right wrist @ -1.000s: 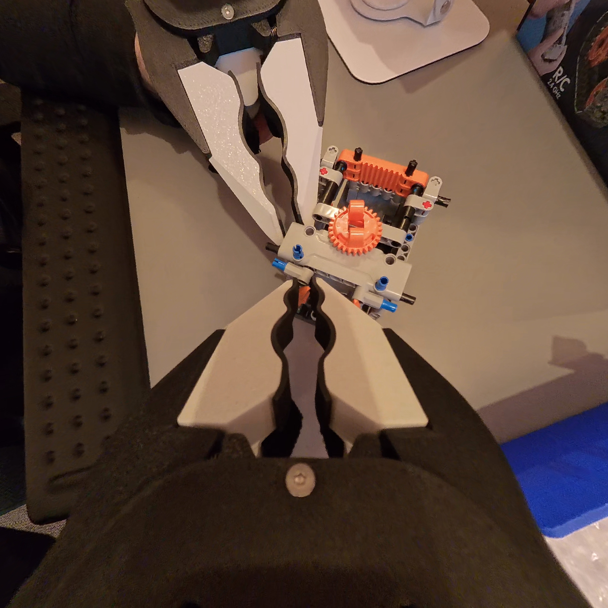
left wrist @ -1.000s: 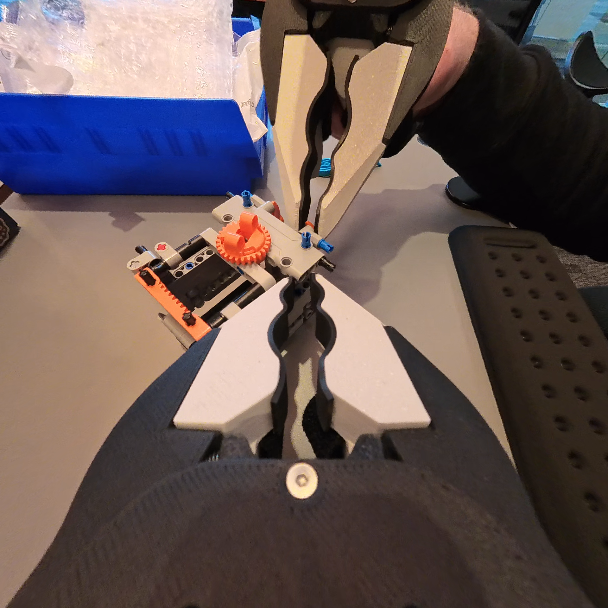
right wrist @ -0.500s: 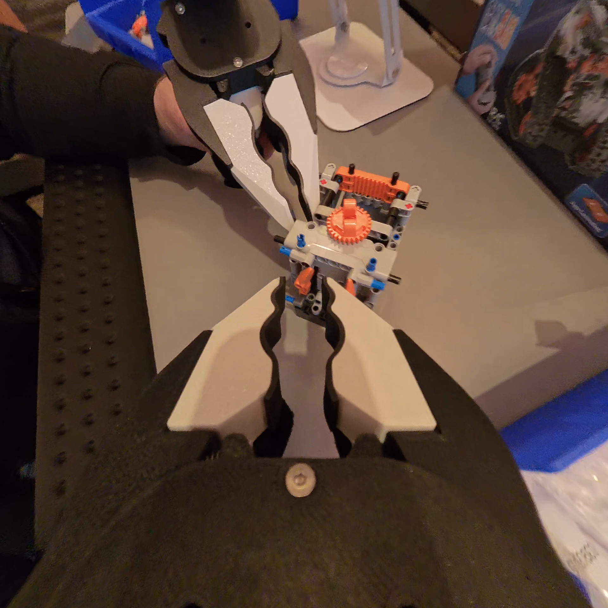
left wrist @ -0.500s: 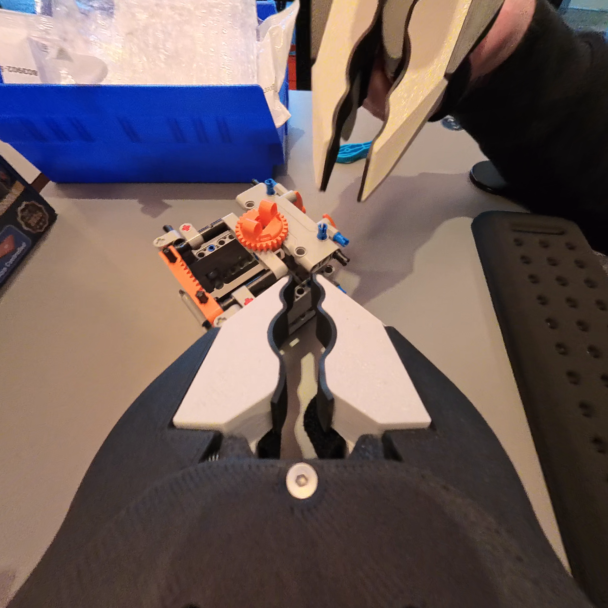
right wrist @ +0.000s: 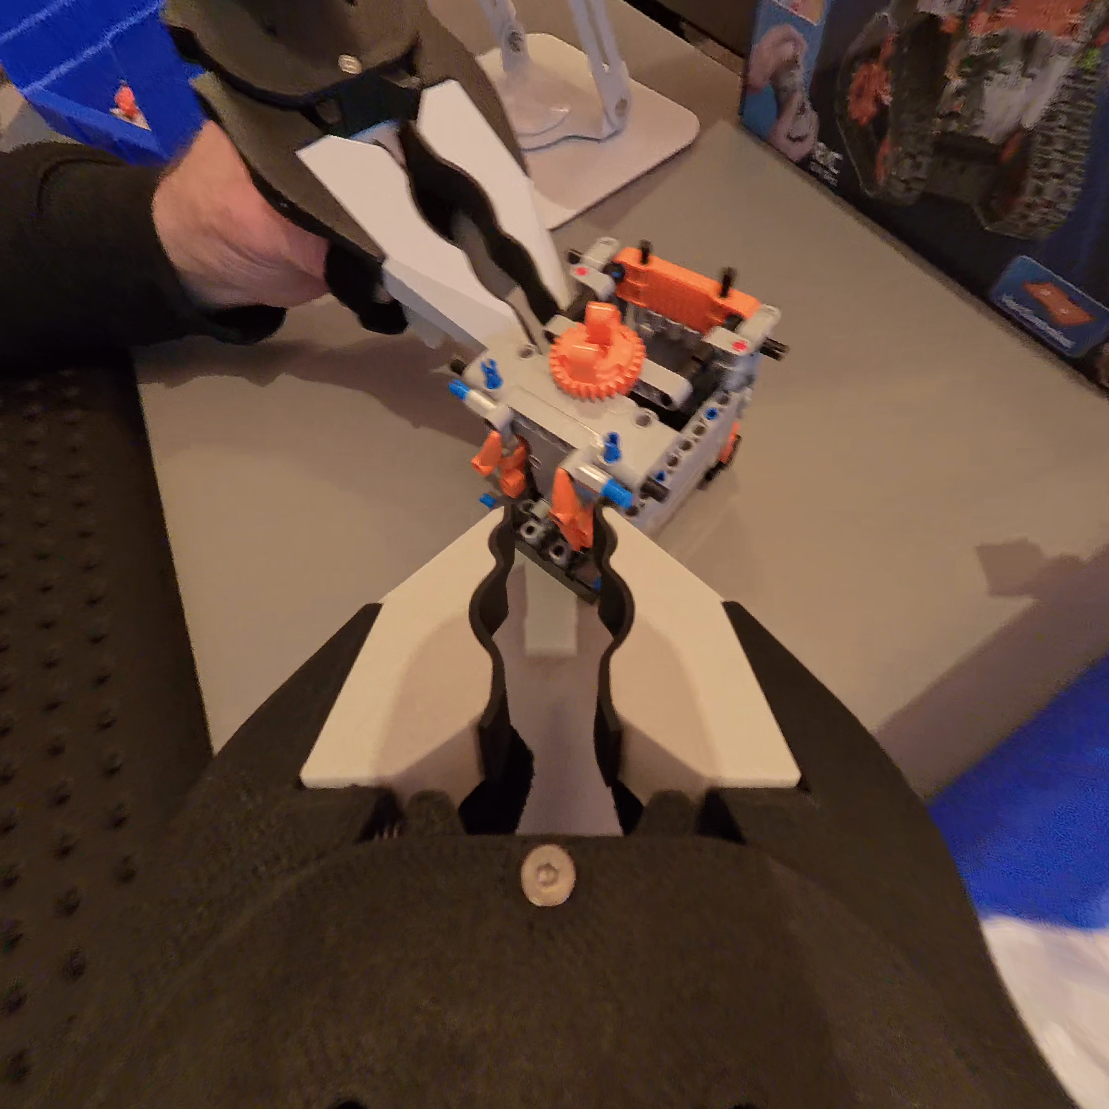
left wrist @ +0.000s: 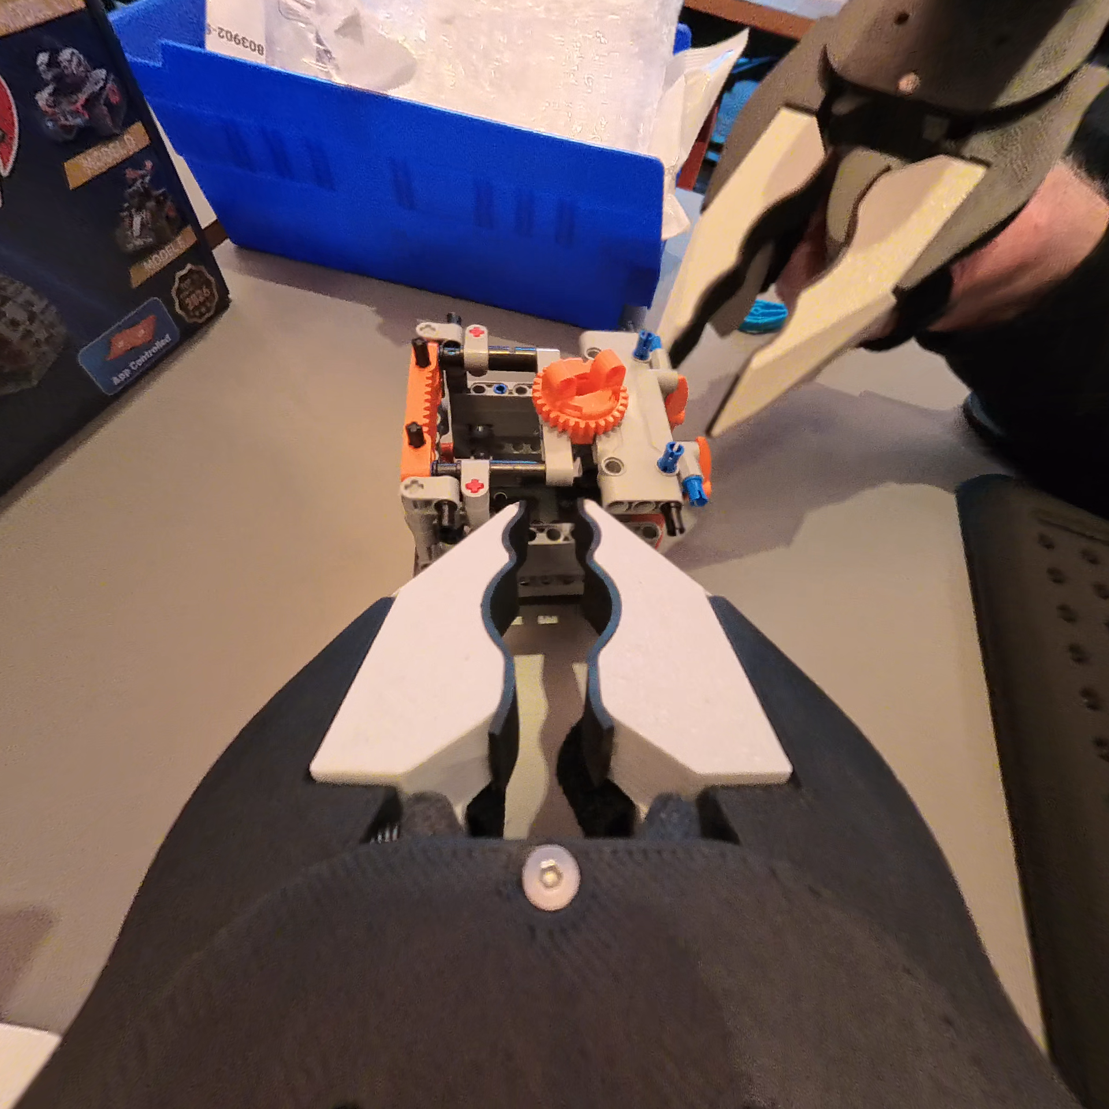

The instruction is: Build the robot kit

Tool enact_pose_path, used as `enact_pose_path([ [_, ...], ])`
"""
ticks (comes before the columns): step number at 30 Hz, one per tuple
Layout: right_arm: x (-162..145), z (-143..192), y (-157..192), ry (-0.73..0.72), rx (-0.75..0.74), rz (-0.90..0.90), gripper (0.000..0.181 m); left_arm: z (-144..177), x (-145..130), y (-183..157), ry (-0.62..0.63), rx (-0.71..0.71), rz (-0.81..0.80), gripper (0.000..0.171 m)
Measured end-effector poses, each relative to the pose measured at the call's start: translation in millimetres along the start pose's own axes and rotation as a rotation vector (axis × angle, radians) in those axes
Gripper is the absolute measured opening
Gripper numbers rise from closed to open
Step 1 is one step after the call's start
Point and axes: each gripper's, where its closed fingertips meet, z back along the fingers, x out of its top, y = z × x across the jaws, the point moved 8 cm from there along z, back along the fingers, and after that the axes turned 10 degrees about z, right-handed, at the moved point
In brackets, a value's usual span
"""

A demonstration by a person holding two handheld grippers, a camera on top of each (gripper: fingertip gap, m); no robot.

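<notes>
A grey, black and orange brick model [left wrist: 540, 432] with an orange gear [left wrist: 579, 396] on top stands on the grey table [left wrist: 180, 540]. My left gripper [left wrist: 553, 510] is at the model's near side. Its tips flank a grey holed beam low on that side, and a thin gap shows at each pad. In the right wrist view the left gripper [right wrist: 534, 324] reaches down to the model's [right wrist: 606, 390] far top edge. My right gripper [right wrist: 552, 513] is open and holds nothing. In the left wrist view it [left wrist: 693, 396] hangs in the air just right of the model, clear of it.
A blue bin [left wrist: 420, 198] with clear bags stands behind the model. A dark printed box [left wrist: 72, 240] is at the left. A black perforated pad [left wrist: 1044, 660] lies along the right. A white stand base [right wrist: 600, 132] sits beyond the model. A person's hand [right wrist: 240, 240] holds the left gripper. One gripper's finger ends stand about 6 cm off the other's.
My right gripper opened, let go of the model's corner and drew back to the side. My left gripper's jaws widened a little and it swung round the model, which stayed on the table.
</notes>
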Motion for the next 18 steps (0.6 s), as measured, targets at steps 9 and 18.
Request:
enact_pose_path([
  [9,2.5,-11.9,6.5,-0.020,-0.006,0.014,0.015,23.6,-6.8,-0.1,0.033,0.003,0.010,0.026],
  [18,-5.6,-12.8,3.7,-0.003,-0.009,0.013,0.015,1.2,-23.3,-19.3,0.111,0.156,-0.143,0.044],
])
